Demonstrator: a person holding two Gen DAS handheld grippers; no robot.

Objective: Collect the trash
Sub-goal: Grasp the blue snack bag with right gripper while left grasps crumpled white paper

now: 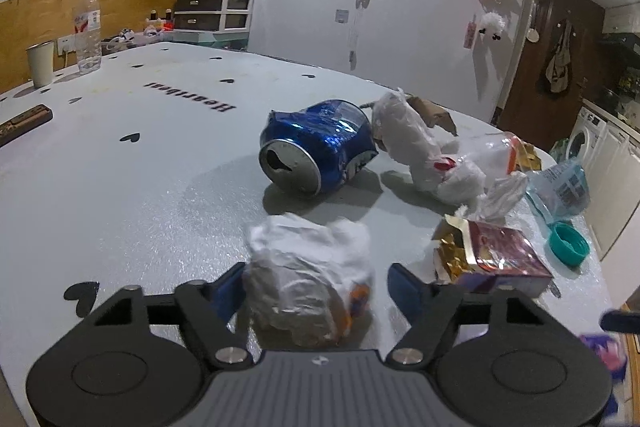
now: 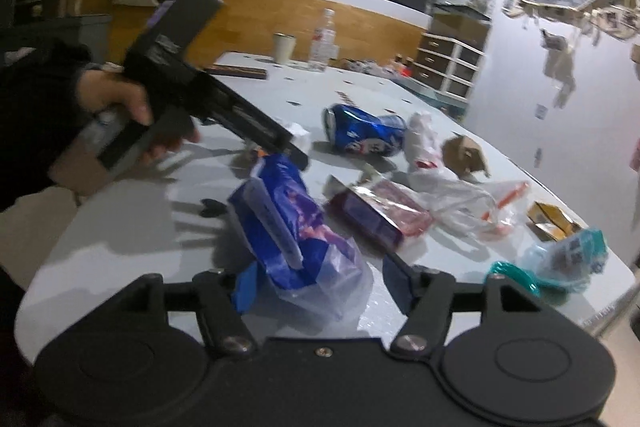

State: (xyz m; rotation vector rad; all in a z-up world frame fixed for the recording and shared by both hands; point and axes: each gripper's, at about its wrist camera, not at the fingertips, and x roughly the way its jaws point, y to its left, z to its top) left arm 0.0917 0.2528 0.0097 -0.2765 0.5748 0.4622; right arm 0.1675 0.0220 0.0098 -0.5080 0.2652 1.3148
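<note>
The table (image 1: pixel 120 187) carries everything; you have the trash bunched toward its right end, presumably so both hands can reach it; the water bottle (image 1: pixel 87 27) and cup (image 1: pixel 40 63) stand well apart at the far edge, and by that spacing I judge they are not part of the job. Among the litter, the crushed blue can (image 1: pixel 316 143) lies on its side with its mouth toward you; just beside it sits a crumpled white bag (image 1: pixel 412 147); nearer you lies the red foil packet (image 1: pixel 500 255); the teal cap (image 1: pixel 568 243) rests by the table's right edge. Your left gripper (image 1: pixel 316 287) straddles the white paper wad (image 1: pixel 308 267); the left pad looks to touch it while a gap shows on the right, so the wad is not yet clamped and sits on the table. Your right gripper (image 2: pixel 316 283) stands likewise around the blue plastic wrapper (image 2: pixel 288 223); its right pad is clear of it, so that grip is loose too.
</note>
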